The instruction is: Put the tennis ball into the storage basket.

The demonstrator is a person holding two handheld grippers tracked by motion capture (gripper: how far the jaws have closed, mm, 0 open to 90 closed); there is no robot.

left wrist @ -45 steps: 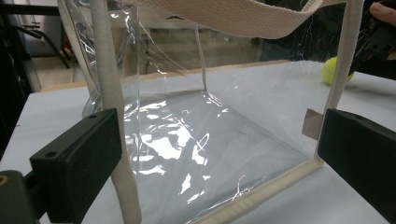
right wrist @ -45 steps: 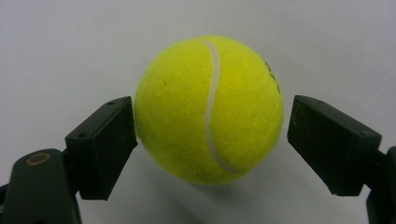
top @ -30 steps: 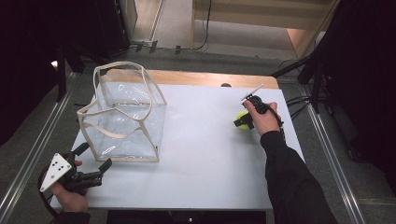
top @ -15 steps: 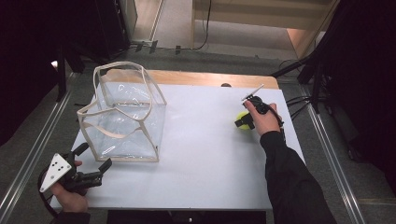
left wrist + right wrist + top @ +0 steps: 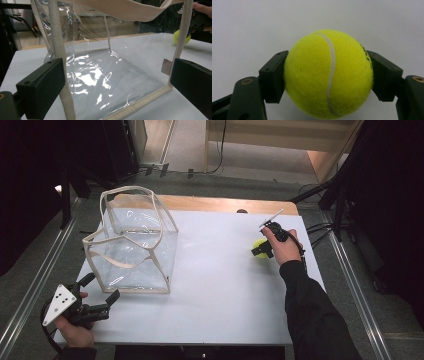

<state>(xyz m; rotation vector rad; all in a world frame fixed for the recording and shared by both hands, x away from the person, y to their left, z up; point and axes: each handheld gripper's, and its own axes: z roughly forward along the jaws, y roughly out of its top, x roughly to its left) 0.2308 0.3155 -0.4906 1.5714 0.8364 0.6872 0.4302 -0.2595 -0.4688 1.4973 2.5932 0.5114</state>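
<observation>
My right gripper sits at the right side of the white table, near its far edge, and its jaws have just been closing on the ball. In the right gripper view the two black pads press on the ball from either side, at about its middle, and the ball fills the gap between them. It is a yellow tennis ball with a white seam running down its front. It rests low, on or just over the table; I cannot tell which. My right hand wraps the gripper's body from behind.

My left gripper is at the near left corner of the table, with my left hand under it. Its jaws stand wide apart and hold nothing. It points at the bag, a clear plastic one with cream webbing along its edges and handles, standing upright and open on the left half of the table. In the left gripper view the bag is just ahead of the jaws, with a near corner strap close to the left pad, though I cannot tell if they touch. Through the clear wall the ball shows well beyond the bag, to the right.
</observation>
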